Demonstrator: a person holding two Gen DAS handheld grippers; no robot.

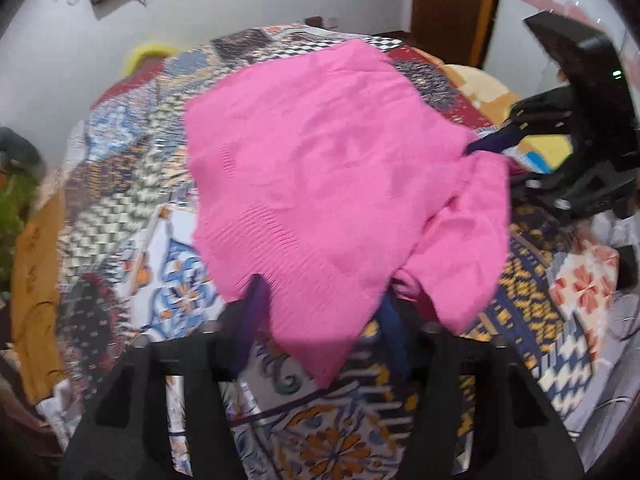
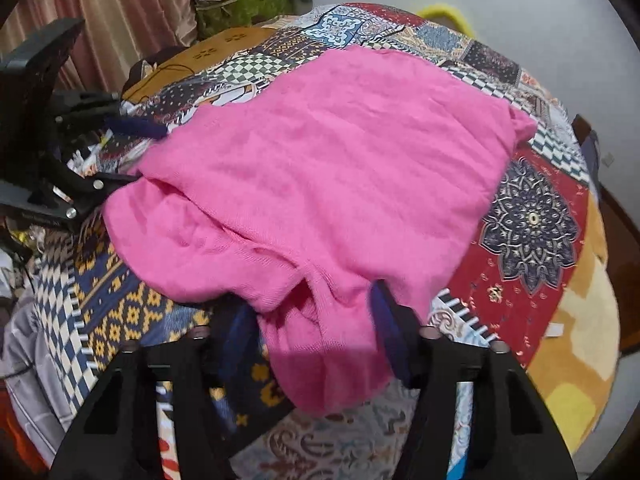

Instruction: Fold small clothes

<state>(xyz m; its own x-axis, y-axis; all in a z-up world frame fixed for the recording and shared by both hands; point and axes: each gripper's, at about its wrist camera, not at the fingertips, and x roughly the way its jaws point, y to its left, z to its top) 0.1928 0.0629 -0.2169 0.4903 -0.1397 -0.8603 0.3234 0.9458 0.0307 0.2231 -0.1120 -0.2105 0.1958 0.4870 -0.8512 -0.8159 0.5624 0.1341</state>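
Spread across the middle of both wrist views, a bright pink knitted garment (image 1: 340,168) (image 2: 320,184) lies on a patchwork bedcover of checkered, floral and mandala prints in blue, red, white and mustard (image 1: 132,184) (image 2: 532,220).

At the lower centre of the left wrist view, the left gripper (image 1: 320,300), black with dark blue finger pads, has a hanging corner of the pink knit between its two fingers (image 1: 256,304). The pads stand apart with the cloth draped between and over them; blur keeps me from telling whether they actually press on the fabric. The same gripper shows at the left edge of the right wrist view (image 2: 132,152), its blue-tipped fingers reaching to the garment's edge there.

At the lower centre of the right wrist view, the right gripper (image 2: 312,312) likewise has a bunched fold of the pink garment between its fingers (image 2: 384,320), the jaws partly spread, and I cannot tell if the cloth is pinched or merely lying there. It also appears at the right edge of the left wrist view (image 1: 492,160), fingertips at the garment's side.

A yellow fuzzy object (image 1: 150,54) (image 2: 444,14) sits at the bed's far edge against a pale wall (image 1: 248,0).
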